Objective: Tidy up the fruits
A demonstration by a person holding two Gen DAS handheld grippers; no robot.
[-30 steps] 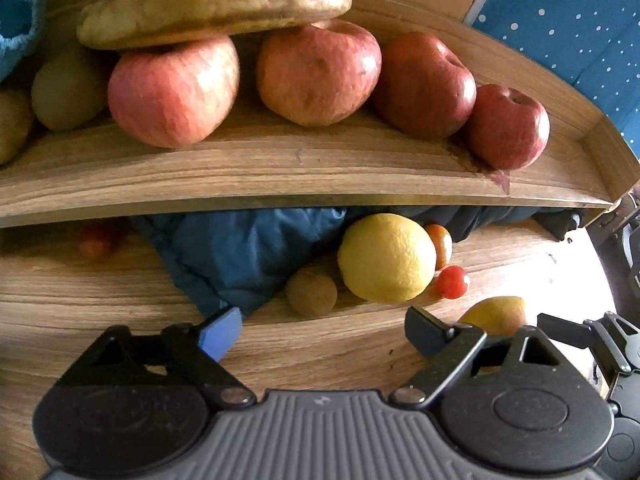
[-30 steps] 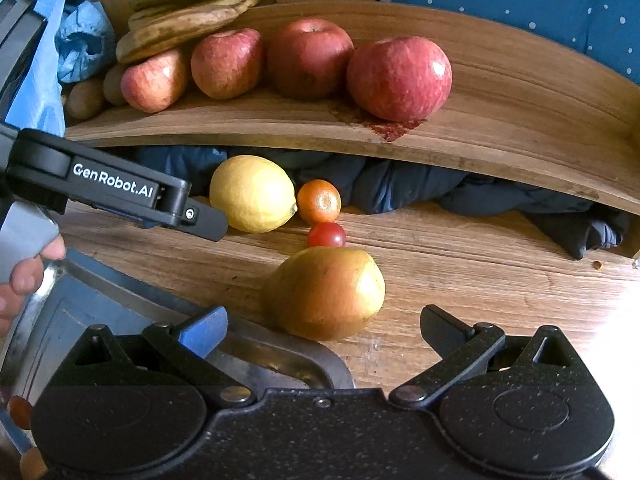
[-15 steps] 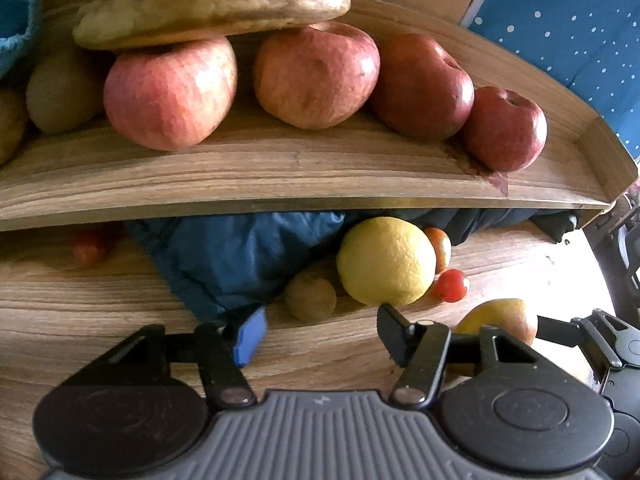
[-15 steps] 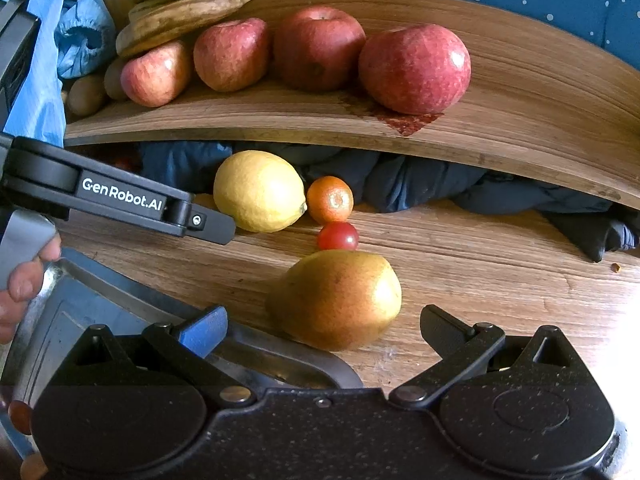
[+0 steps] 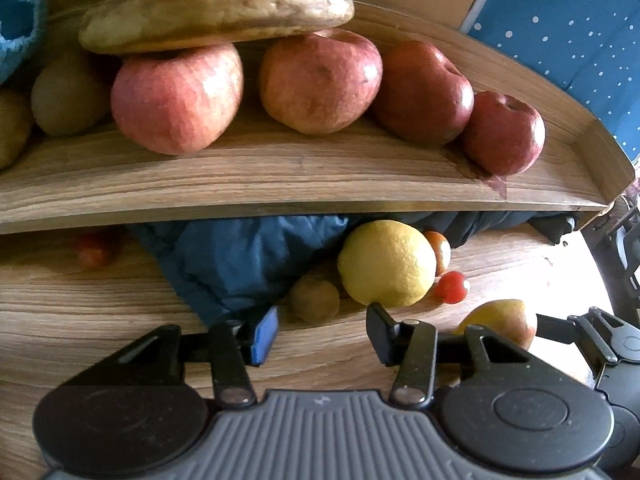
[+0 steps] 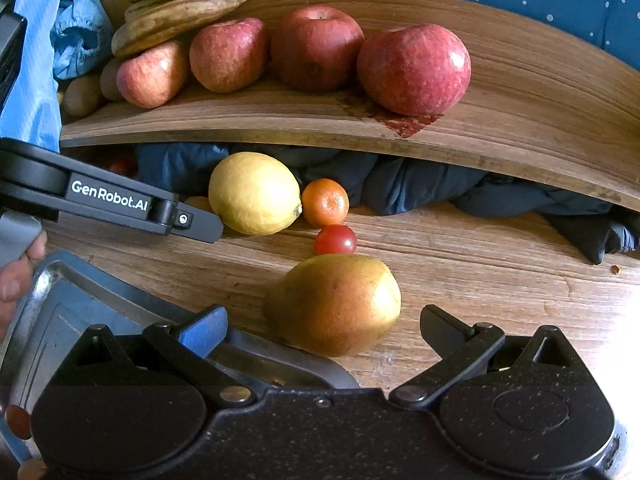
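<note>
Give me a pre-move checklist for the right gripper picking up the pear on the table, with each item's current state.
1. Right gripper open wider than the yellow-red pear: ok.
2. Pear lined up between the fingers: ok, it sits roughly centred in the gap, though not yet between the tips.
3. Small red cherry tomato apart from the pear: cannot tell, it sits right behind it.
4. Left gripper out of the way: ok, it points toward the yellow lemon and small brown fruit.
5. Grey metal tray clear of the right fingers: not ok, its rim lies under the blue-padded finger.
</note>
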